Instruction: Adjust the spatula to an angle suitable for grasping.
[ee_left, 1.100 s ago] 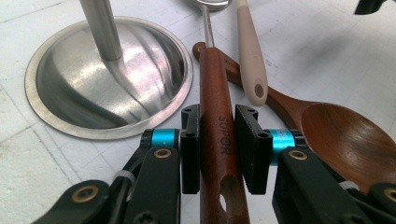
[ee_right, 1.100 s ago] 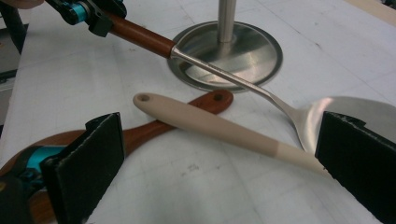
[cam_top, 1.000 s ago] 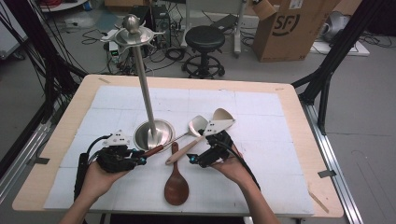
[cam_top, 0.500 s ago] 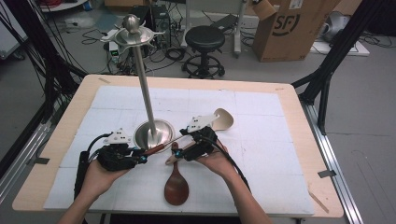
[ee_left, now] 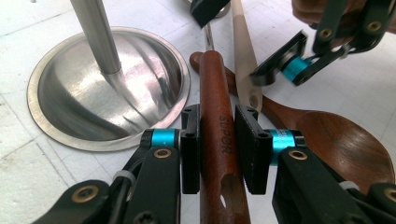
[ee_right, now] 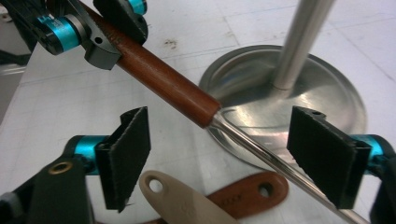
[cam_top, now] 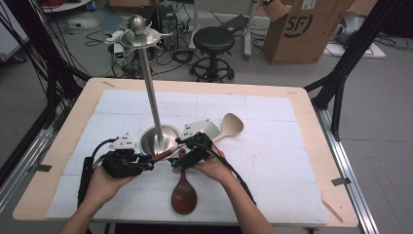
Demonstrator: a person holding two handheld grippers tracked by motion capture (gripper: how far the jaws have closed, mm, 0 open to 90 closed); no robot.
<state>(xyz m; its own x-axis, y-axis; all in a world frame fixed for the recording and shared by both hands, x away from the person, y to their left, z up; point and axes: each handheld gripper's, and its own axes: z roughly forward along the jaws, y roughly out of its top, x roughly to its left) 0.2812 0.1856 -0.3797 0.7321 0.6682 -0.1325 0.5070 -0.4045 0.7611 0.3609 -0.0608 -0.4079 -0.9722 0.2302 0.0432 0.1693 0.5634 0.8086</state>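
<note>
Your left gripper (ee_left: pixel 218 154) is grasping the wooden-handled utensil (ee_left: pixel 215 93); your right gripper (ee_right: pixel 229 158), jaws just closing but still unclenched, straddles its metal shaft (ee_right: pixel 261 149). Next, clamp it.

Even overhead light, soft shadows; glare streaks the steel base (ee_left: pixel 109 84); close fingers (ee_right: pixel 128 154) beside it blur slightly.

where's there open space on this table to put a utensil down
Free: the white mat right of the pale spoon, and the far strip behind the stand base. Crowded: between both tools, where the wooden-handled utensil, pale spoon and dark spoon cross.
</note>
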